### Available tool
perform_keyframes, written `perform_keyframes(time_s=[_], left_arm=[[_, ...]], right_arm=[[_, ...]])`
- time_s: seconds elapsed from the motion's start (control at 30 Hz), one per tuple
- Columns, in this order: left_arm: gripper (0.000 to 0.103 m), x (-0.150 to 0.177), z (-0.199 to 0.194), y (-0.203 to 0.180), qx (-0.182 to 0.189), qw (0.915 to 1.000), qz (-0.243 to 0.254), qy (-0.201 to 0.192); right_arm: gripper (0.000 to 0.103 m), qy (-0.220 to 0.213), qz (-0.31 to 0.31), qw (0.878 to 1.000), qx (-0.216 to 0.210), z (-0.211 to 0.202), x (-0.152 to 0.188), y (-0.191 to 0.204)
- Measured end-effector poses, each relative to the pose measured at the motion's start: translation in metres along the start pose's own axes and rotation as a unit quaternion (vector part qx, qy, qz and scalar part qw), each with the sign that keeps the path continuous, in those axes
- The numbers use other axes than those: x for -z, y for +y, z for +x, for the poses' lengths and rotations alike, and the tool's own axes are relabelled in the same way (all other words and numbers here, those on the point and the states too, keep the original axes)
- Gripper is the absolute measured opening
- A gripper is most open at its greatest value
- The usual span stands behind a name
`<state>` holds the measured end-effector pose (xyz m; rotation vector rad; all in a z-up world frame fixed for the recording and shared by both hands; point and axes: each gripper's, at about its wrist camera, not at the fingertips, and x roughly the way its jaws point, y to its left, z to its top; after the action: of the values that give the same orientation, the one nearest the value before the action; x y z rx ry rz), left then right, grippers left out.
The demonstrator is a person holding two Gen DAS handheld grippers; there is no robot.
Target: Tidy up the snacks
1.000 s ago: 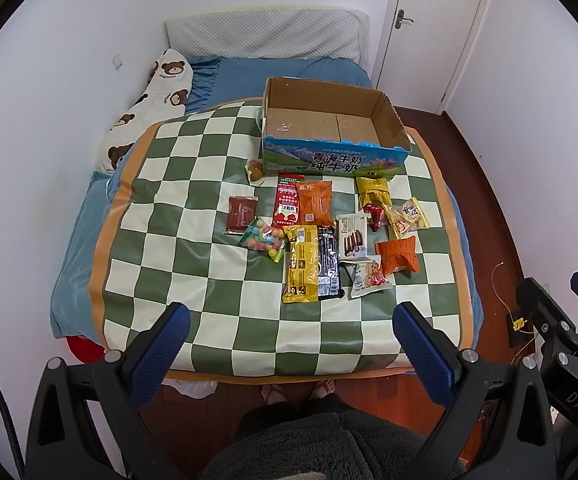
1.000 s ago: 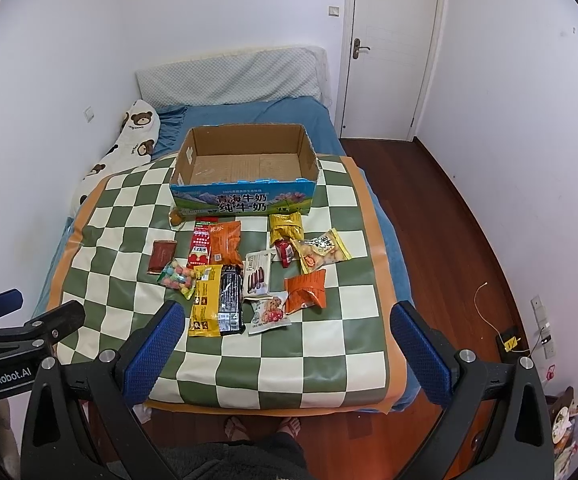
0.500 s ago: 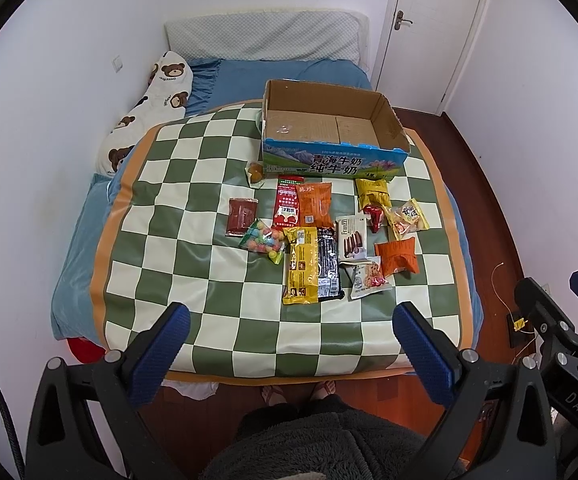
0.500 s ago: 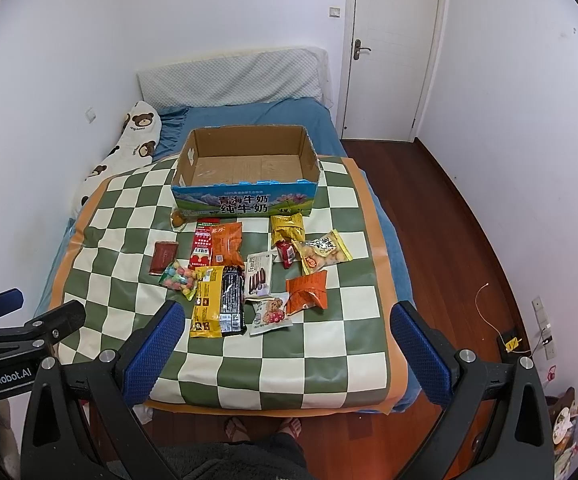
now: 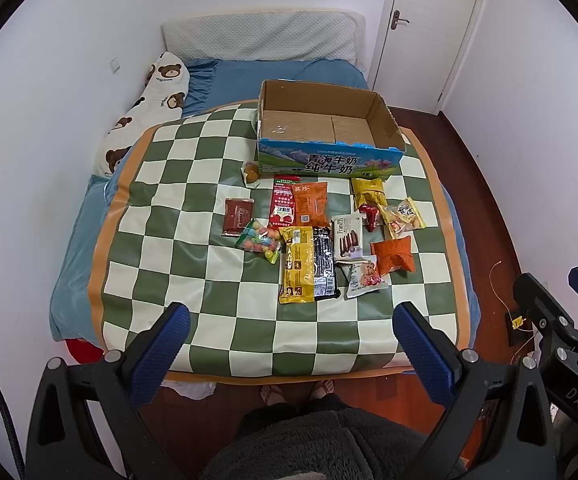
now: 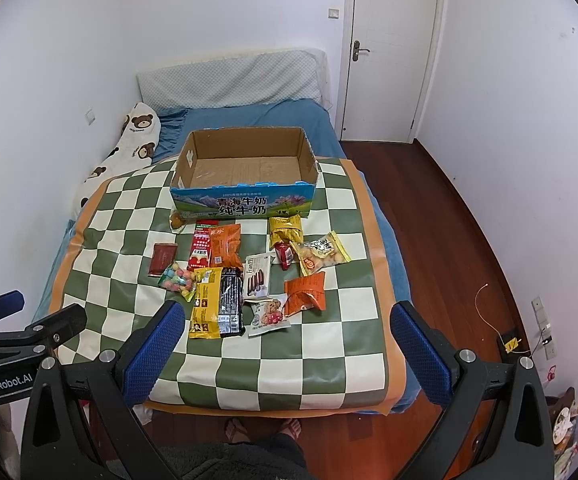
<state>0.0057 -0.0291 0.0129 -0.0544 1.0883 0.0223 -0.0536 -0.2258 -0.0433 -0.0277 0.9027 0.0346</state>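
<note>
Checkered mat (image 5: 193,280) bare left; snacks (image 5: 321,236) crowd centre.

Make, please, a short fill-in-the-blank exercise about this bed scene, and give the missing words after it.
1. The open cardboard box with blue printed sides holds ____ snack packets.
2. Both the left gripper and the right gripper have their jaws ____.
3. The long yellow packet lies beside a long ____ packet.
4. The snacks lie on a green and cream ____ mat.

Missing words: no; open; black; checkered
</note>
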Motion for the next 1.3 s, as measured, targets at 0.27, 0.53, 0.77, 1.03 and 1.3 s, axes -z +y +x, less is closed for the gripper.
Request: perform_keyframes(time_s=[0.27,0.53,0.77,1.03,1.3], left_arm=[[0.103,0.001,0.000,0.000,0.001,1.0000,-0.001,0.000],[0.103,-0.008,0.016,-0.001,-0.019,0.9997,-0.015,-0.004],[0.103,-0.028,0.110,0.023,-0.053,0.9971,-0.041,0.037],[0.103,-0.033,0.262,0.022,-0.029,0.9832,-0.051,0.173],[0.103,-0.038,0.377,-0.013,0.011,0.9621,-0.047,0.268]], right_arm=[[0.103,0.000,0.001,1.000,0.000,0.000,0.000,0.000],[0.103,0.013,0.009,1.000,-0.004,0.014,0.000,0.000],[0.103,0.075,0.036,0.996,-0.032,0.110,0.006,-0.004],[0.103,0.153,0.056,0.985,-0.046,0.245,0.023,-0.011],[0.103,0.204,0.077,0.975,-0.050,0.343,0.019,-0.032]])
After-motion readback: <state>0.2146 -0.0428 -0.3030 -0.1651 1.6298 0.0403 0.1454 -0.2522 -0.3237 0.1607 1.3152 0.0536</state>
